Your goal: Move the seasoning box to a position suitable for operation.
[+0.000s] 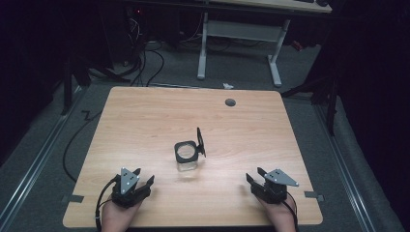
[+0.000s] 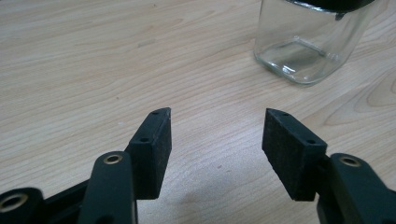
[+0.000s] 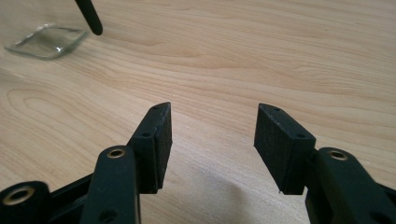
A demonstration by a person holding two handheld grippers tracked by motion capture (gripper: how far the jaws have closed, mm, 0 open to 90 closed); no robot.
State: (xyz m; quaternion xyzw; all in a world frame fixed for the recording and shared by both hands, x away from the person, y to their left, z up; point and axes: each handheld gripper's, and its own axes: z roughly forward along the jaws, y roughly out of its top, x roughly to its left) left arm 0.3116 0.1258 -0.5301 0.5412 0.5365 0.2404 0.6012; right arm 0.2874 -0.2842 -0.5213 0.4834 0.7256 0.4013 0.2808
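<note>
- The left gripper (image 1: 143,179) is held low over the near left part of the table (image 1: 145,116), with a hand (image 1: 117,216) seen behind it at the bottom edge of the high view.
- In the left gripper view, its jaws are spread wide apart, nothing is held between them, and bare wood is seen in the gap.
- A grey three-cornered plate is carried on top of this gripper, and a black cable is trailed from it over the near edge of the table.
- A square glass jar (image 1: 186,156) is stood upright near the middle of the table, well apart from both grippers.
- The jar is seen to be clear and empty, with a black collar round its mouth and a black lid (image 1: 200,141) hinged open and raised at its right side.
- In the left gripper view the jar's glass base (image 2: 308,42) is seen ahead and to the right of the jaws.
- The right gripper (image 1: 255,175) is held low over the near right part of the table, with a hand (image 1: 281,217) behind it.
- Its jaws are likewise spread wide, with nothing pinched between them.
</note>
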